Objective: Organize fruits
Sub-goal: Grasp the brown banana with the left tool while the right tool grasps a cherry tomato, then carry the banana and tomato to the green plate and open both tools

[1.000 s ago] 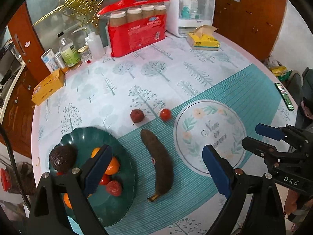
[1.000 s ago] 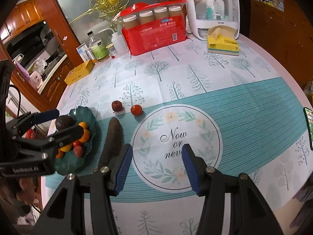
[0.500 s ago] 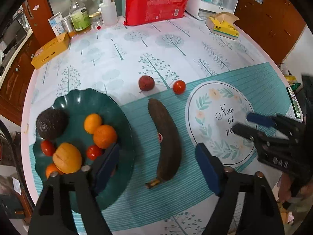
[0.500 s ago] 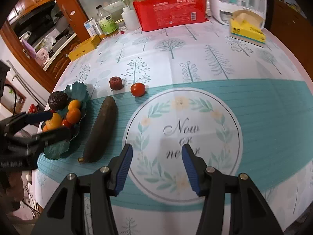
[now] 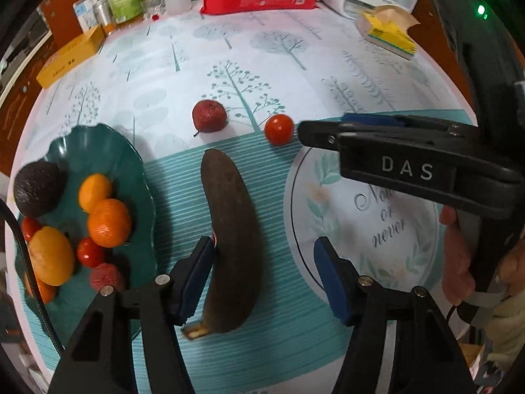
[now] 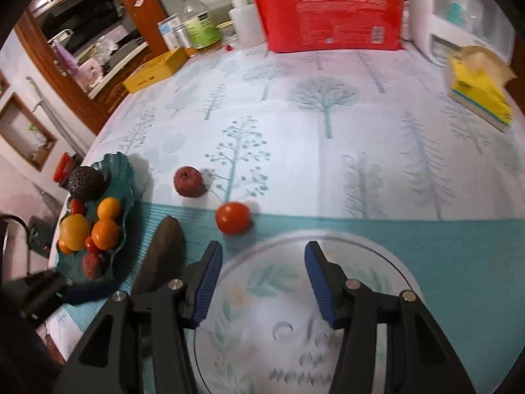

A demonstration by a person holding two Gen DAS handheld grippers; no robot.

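A dark overripe banana (image 5: 231, 243) lies on the teal cloth; it also shows in the right wrist view (image 6: 162, 256). My left gripper (image 5: 262, 279) is open, its jaws standing either side of the banana's near end. A red tomato (image 6: 233, 218) and a dark red lychee (image 6: 188, 181) lie beyond it. My right gripper (image 6: 261, 282) is open and empty, just short of the tomato; in the left wrist view it (image 5: 328, 131) reaches in from the right beside the tomato (image 5: 279, 129). A green plate (image 5: 131, 170) at the left holds an avocado, oranges and small red fruits.
A round printed mat (image 6: 426, 282) lies under my right gripper. At the back stand a red package (image 6: 331, 16), bottles, a yellow box (image 6: 154, 70), a tissue pack (image 6: 479, 98) and a white appliance. The table edge curves close on the left.
Both grippers have moved forward and down. The left now straddles the banana's near end; the right has closed in on the tomato. Both stay open.
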